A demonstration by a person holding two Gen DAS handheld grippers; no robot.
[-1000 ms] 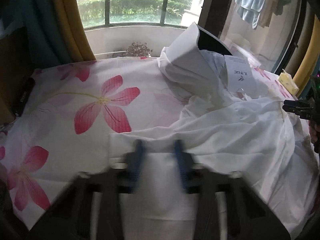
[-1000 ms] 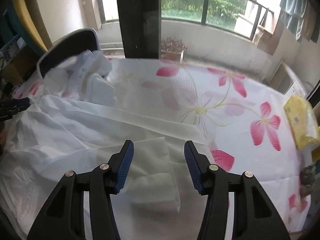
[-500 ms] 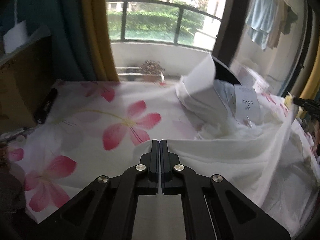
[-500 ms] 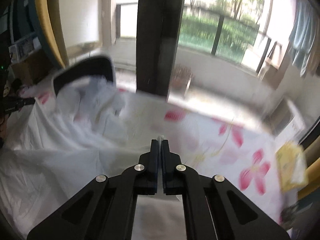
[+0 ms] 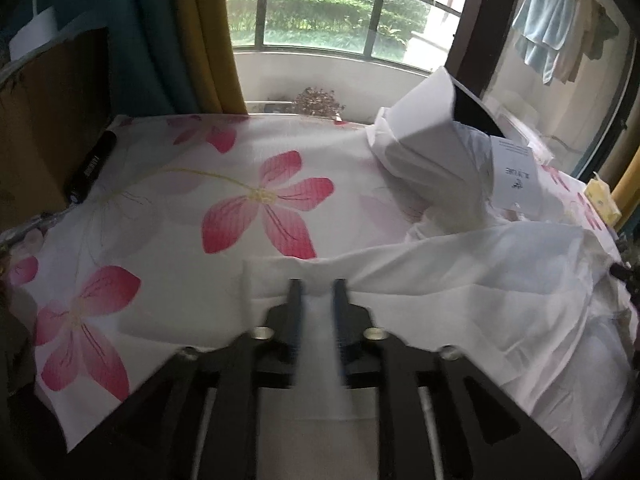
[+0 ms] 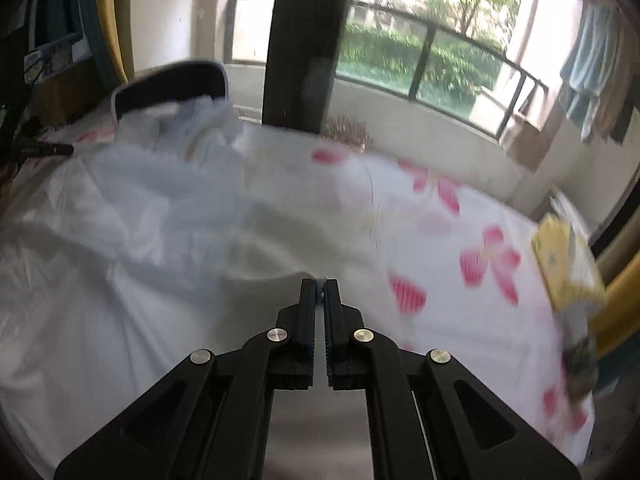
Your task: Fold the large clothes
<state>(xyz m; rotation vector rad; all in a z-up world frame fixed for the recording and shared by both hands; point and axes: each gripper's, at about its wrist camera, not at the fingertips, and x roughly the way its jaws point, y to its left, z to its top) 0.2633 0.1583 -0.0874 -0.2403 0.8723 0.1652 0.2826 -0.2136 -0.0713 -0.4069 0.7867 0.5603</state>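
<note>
Opening left hand-held gripper [image 5: 317, 286] over white garment [image 5: 460, 280] hem lying crosswise ahead; clenching right hand-held gripper [image 6: 319, 284] on its edge.

Daylight enters through a railed window [image 5: 320, 20], upper centre. Yellow curtain [image 5: 208, 36] upper left. Laundry [image 5: 552, 44] hangs upper right.

The garment [image 5: 500, 280] is plain white, lying on a white sheet [image 5: 160, 200] printed with big pink flowers and thin yellow stems. Upper left there's a mustard yellow curtain [image 5: 208, 40] next to a dark teal one [image 5: 152, 32]. Far right, a yellow tissue pack [image 6: 568, 268]. Both grippers [image 5: 316, 300] are black with blue pads [image 6: 306, 344].
</note>
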